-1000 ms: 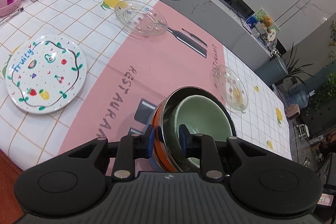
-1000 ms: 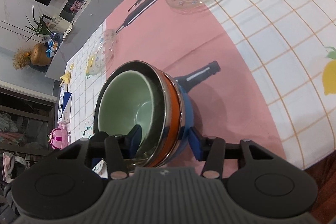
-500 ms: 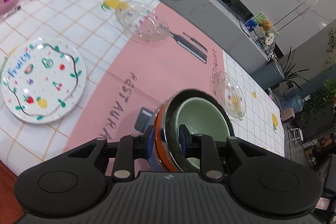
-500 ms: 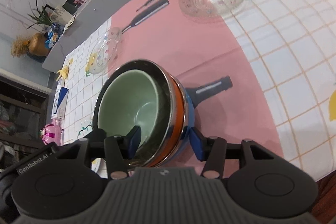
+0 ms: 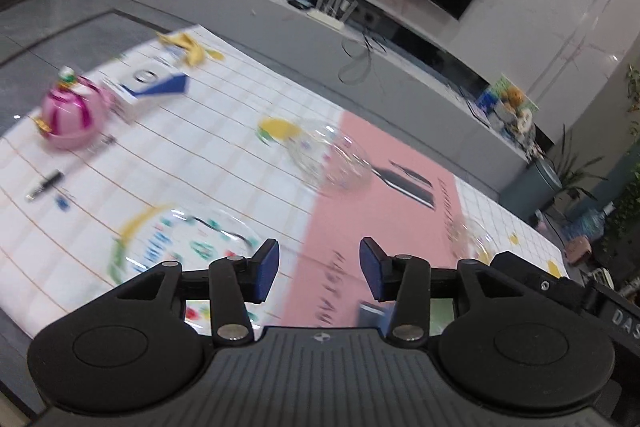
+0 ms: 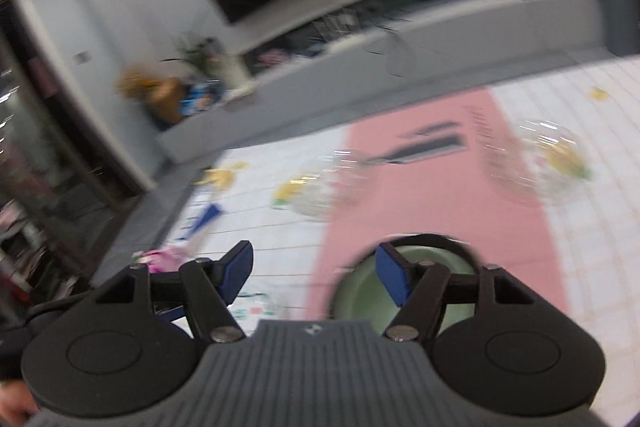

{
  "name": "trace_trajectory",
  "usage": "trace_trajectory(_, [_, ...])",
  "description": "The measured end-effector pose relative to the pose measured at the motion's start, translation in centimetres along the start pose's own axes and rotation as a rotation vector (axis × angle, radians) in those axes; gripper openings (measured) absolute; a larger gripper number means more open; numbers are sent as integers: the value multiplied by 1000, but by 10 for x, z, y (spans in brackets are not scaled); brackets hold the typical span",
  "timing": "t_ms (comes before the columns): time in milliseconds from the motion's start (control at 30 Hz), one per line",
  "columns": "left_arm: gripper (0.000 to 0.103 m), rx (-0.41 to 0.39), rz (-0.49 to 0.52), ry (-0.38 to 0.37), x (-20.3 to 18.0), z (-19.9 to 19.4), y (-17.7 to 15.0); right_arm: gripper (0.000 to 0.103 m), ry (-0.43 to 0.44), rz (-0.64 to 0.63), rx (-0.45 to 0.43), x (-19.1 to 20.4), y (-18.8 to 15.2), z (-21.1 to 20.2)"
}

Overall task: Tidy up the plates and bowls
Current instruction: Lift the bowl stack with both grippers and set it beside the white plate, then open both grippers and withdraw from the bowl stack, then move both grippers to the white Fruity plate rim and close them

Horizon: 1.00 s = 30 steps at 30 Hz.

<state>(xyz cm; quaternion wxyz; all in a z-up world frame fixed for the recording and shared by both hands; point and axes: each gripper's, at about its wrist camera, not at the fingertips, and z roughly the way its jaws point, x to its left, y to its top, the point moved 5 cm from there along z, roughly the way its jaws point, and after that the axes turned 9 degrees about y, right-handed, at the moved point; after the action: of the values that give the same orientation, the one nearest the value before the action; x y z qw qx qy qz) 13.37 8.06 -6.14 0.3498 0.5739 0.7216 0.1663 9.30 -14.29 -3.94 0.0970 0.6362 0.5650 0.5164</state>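
My left gripper point(image 5: 319, 270) is open and empty above the table. A white fruit-print plate point(image 5: 176, 247) lies just beyond its left finger. A clear glass dish point(image 5: 330, 159) sits further back, and a second clear dish point(image 5: 468, 239) is to the right. My right gripper point(image 6: 316, 273) is open and empty. The stacked bowls, pale green bowl point(image 6: 360, 291) innermost, stand on the pink strip behind its right finger. Both clear dishes show blurred in the right wrist view, one point(image 6: 320, 187) at left and one point(image 6: 540, 167) at right.
A pink round box point(image 5: 70, 119), a white and blue carton point(image 5: 148, 87), a banana peel point(image 5: 188, 47) and a pen point(image 5: 44, 185) lie at the table's far left. A grey TV bench point(image 5: 360, 27) runs behind the table. The other gripper's body point(image 5: 568, 291) is at right.
Both grippers have let go of the stacked bowls, opened and pulled up and back. The bowls now stand on the table. Both views are blurred by motion.
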Motion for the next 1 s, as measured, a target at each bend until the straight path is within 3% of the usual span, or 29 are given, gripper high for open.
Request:
trace_trajectory(233, [52,-44,-28,36,49,-1,1,58,107,-94,107,52,-39,57])
trace_trajectory(367, [52,-44,-25,56,74,11,-5,48,112,-116,178,65,-70,88])
trace_trajectory(533, [51,-21,-32,108,99,31,-19,39,29,-115,233,55,-96,123])
trace_trajectory(833, [50,21,-103,142,119,56,-35,39,-70,-54,293,26,-114,150])
trace_trajectory(1000, [50,31,-132,132,123,65,-38,39,-71,-19,300,21,-115,156])
